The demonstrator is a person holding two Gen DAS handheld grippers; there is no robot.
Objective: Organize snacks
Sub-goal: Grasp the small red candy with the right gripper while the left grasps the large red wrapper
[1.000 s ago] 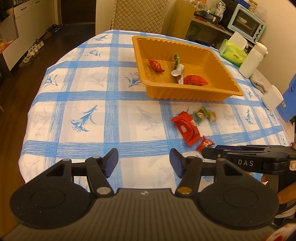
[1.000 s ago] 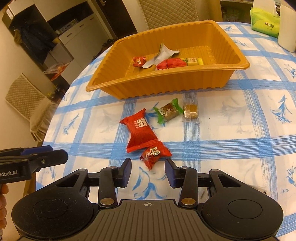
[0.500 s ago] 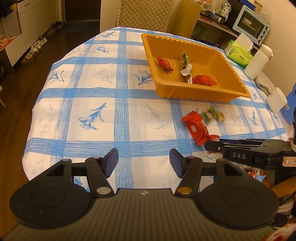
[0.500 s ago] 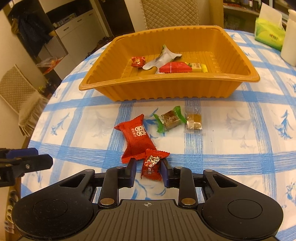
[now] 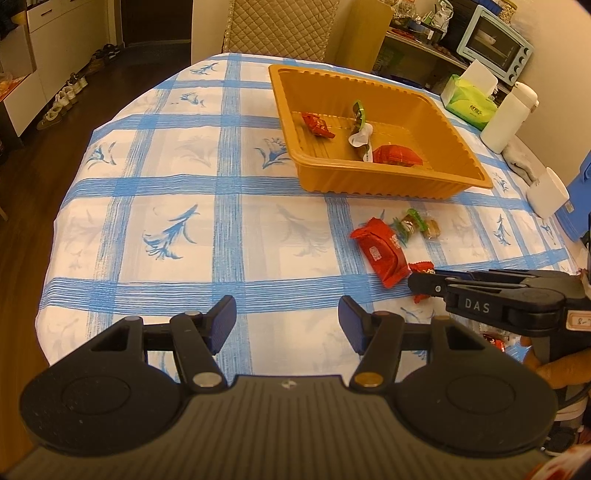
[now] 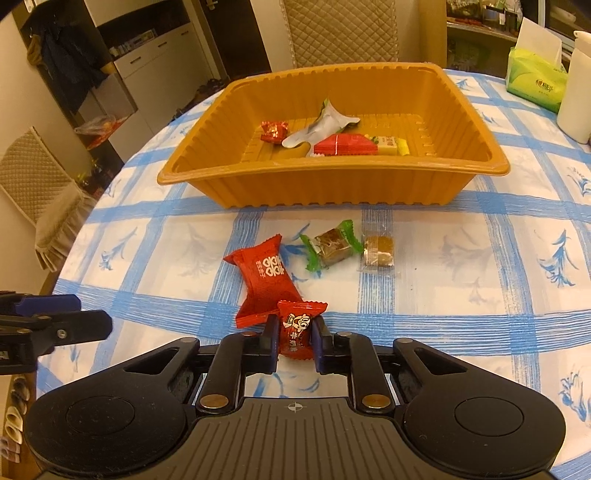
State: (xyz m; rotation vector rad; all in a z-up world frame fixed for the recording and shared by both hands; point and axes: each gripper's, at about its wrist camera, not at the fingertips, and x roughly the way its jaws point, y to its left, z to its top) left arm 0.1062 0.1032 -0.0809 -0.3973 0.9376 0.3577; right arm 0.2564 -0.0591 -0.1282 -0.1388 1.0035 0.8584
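Note:
An orange tray (image 6: 332,195) (image 5: 388,184) stands on the blue-checked tablecloth and holds several wrapped snacks. In front of it lie a big red packet (image 6: 264,273) (image 5: 382,251), a green-wrapped candy (image 6: 332,245) (image 5: 408,223) and a clear-wrapped brown candy (image 6: 378,251) (image 5: 430,229). My right gripper (image 6: 294,332) is shut on a small red candy (image 6: 297,326) next to the big red packet; it shows from the side in the left wrist view (image 5: 417,284). My left gripper (image 5: 287,321) is open and empty above the table's near edge.
A green tissue pack (image 5: 469,99) (image 6: 533,83), a white bottle (image 5: 509,118) (image 6: 576,85) and a small white cup (image 5: 546,195) stand at the right of the table. A quilted chair (image 5: 280,26) is behind the tray. The table edge drops off at left.
My right gripper has moved forward over the small red candy and shut on it. My left gripper has stayed open and drifted a little.

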